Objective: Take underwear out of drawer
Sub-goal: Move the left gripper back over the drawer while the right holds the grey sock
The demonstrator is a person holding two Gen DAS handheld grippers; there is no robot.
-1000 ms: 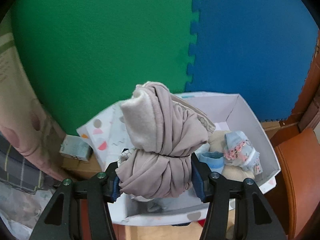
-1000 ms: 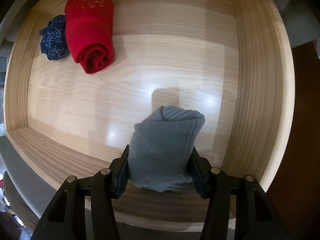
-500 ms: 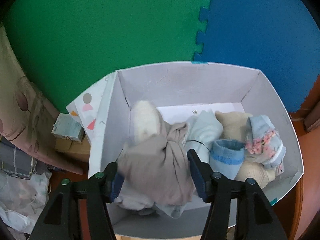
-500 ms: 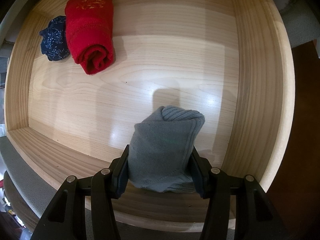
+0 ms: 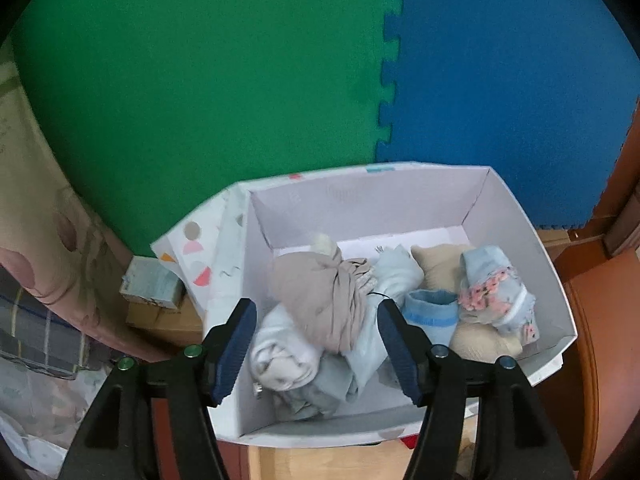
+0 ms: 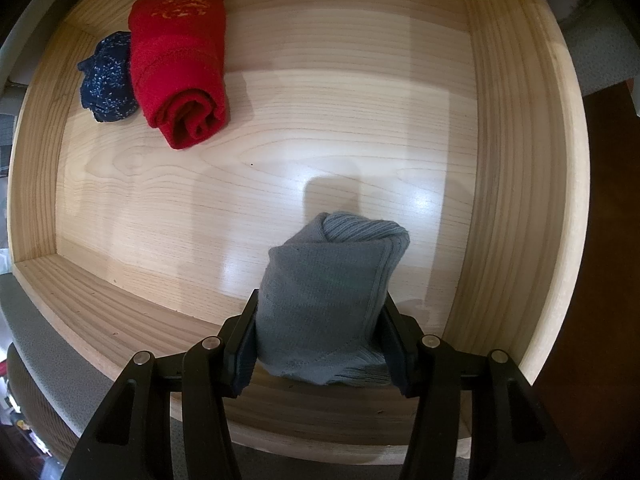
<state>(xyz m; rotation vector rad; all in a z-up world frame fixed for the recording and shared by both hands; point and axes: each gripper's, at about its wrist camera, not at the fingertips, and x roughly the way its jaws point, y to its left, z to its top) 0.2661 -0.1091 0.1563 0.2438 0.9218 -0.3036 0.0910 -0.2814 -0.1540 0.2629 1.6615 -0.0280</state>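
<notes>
Right gripper (image 6: 320,344) clamped the grey rolled underwear (image 6: 328,300) above the wooden drawer (image 6: 280,184), roll's long axis pointing forward. Left gripper (image 5: 316,344) hung wide open over the white box (image 5: 360,208), taupe bundle (image 5: 324,300) lying free inside.

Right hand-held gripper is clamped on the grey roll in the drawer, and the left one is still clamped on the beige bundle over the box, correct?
Not quite. The left wrist view shows the left hand-held gripper open, the beige bundle lying loose in the white box. The right hand-held gripper does clamp the grey roll.
</notes>
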